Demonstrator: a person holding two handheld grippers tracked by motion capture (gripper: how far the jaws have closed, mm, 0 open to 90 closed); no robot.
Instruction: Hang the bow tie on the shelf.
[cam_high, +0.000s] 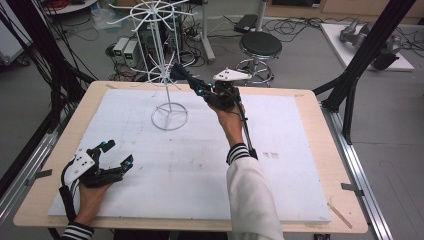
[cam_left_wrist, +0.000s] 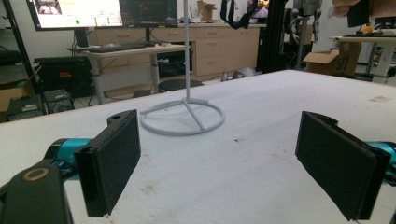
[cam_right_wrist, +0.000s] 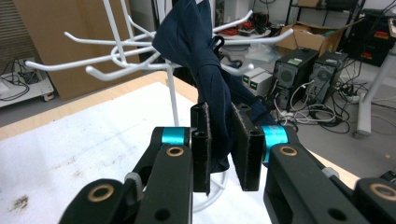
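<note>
While the dark navy cloth (cam_right_wrist: 205, 60) is hanging bunched against the lower hooks of the white wire rack (cam_high: 167, 75), the right tool (cam_right_wrist: 219, 144) is clamping its lower end between both pads, jaws nearly together with the fabric squeezed in the gap. Seen in the high view, the cloth (cam_high: 186, 79) is stretching from the rack's lower ring of arms toward the right tool (cam_high: 206, 91), which is being held up above the far middle of the worktop (cam_high: 300, 150), just beside the rack's pole. Top of the cloth is draping over a hook tip; exact hook cannot be told. Rack is standing upright on its round wire base (cam_left_wrist: 183, 119) on the white pad covering the worktop. Left tool (cam_high: 116, 152) is resting low at the near left of the worktop, well apart from the rack, jaws wide apart with nothing between the pads (cam_left_wrist: 112, 161).
</note>
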